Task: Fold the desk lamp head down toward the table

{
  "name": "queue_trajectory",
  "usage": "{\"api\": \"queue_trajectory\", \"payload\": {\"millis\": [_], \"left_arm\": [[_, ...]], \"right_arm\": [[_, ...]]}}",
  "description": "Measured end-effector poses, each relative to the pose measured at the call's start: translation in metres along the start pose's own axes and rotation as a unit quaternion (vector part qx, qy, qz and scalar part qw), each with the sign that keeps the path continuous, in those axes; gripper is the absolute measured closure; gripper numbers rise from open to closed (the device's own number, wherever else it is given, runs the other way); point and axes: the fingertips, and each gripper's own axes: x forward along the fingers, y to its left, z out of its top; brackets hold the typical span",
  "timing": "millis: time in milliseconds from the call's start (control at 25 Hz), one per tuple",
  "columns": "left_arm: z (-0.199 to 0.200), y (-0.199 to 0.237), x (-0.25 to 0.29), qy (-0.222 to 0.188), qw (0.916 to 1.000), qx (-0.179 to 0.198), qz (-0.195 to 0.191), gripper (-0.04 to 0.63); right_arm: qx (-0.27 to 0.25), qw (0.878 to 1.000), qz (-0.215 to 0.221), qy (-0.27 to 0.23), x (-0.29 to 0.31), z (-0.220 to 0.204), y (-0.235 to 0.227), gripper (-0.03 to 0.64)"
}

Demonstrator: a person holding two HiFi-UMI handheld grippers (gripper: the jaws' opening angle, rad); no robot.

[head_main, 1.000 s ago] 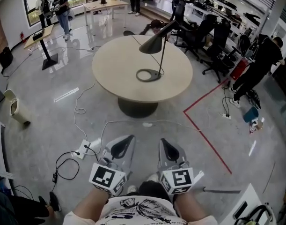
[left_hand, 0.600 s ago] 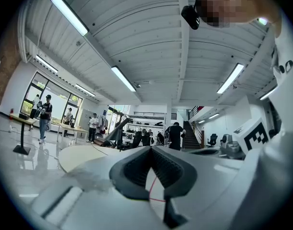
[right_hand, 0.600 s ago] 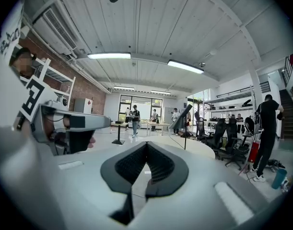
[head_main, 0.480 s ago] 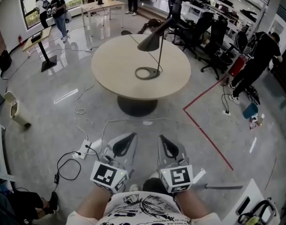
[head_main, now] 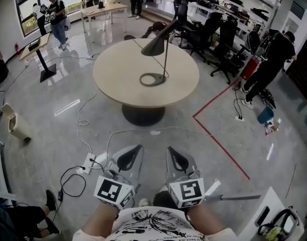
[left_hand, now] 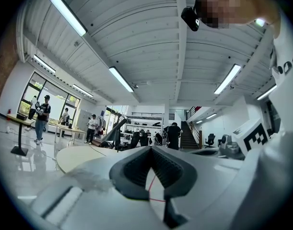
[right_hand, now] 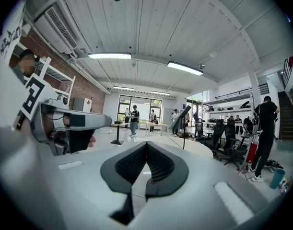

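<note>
A black desk lamp [head_main: 165, 59] stands on the round beige table [head_main: 118, 79], several steps ahead of me. Its cone head [head_main: 153, 44] is raised and tilted on a thin stem above a ring base [head_main: 153, 79]. My left gripper [head_main: 135, 149] and right gripper [head_main: 171, 150] are held side by side close to my body, over the floor and far short of the table. Both are shut with nothing between their jaws. The lamp [left_hand: 118, 128] shows small beyond the jaws in the left gripper view, and the lamp [right_hand: 181, 116] is also distant in the right gripper view.
A white cable and power strip [head_main: 89, 159] lie on the floor between me and the table. Red floor tape [head_main: 218, 139] runs at the right. Office chairs [head_main: 218, 34] and a person [head_main: 274, 59] are beyond the table's right side.
The head view has shifted slightly, so the table and lamp sit a little further left in the frame. Both grippers keep the same shut pose near my body.
</note>
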Motion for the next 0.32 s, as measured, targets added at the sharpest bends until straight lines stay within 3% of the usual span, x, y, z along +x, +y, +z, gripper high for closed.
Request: {"api": "queue_trajectory", "payload": {"millis": [320], "left_arm": [[-0.0033,-0.0029,0.0013,0.004,1.0,-0.005,-0.006,0.591]], "right_arm": [[-0.008,1.0,-0.007,0.001,-0.0032,-0.0006,-0.0023,0.607]]}}
